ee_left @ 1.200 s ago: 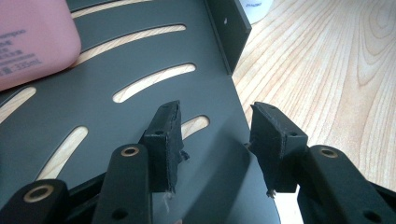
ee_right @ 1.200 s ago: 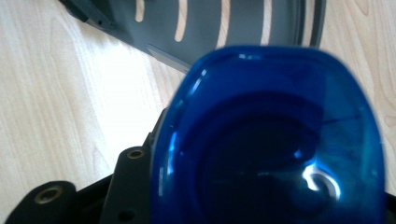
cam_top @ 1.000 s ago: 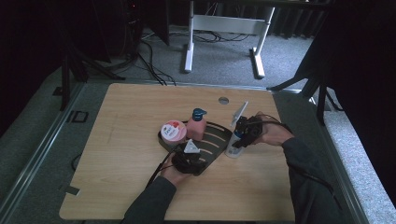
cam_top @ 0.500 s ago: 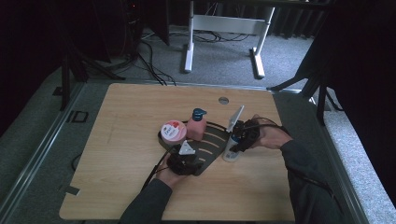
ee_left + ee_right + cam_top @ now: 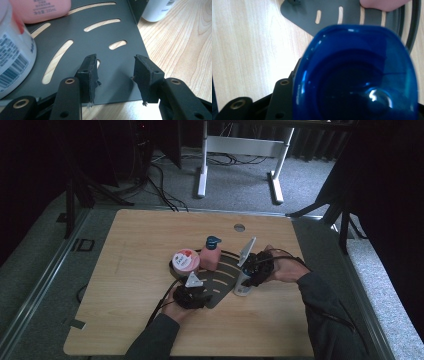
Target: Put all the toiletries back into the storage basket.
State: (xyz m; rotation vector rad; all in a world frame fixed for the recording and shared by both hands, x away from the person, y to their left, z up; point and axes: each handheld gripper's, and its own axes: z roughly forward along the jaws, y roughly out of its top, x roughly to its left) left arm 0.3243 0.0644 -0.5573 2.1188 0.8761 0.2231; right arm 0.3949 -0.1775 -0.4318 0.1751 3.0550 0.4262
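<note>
**At the rack's two edges: both grippers clamped**

Between the right gripper's (image 5: 248,272) jaws: a white bottle with a blue cap (image 5: 357,72), clamped by its sides, standing upright on the tabletop (image 5: 125,245) just beside the right edge of the dark slotted rack (image 5: 225,275). Seen from the right gripper view, blue cap pressed right up to the camera, directly above the jaws, hiding most of them; beyond it, the rack's slots and a corner of the pink bottle.

Under the left gripper (image 5: 116,75), at the rack's near corner: jaws partway closed, set over the thin dark plate, pads gripping its edge, plate lying flat against the wood. Ahead of that gripper and to its left, touching the rack: a white tub with a barcode label (image 5: 15,57). Farther ahead, left of centre: the pink bottle (image 5: 41,10) with a blue cap, standing on the rack. Ahead and to the right, past the rack's upright edge: the base of the white bottle, just off the plate on bare wood.

From the high view: left gripper near the person's side of the rack, right gripper across from it, the rack between the two.
</note>
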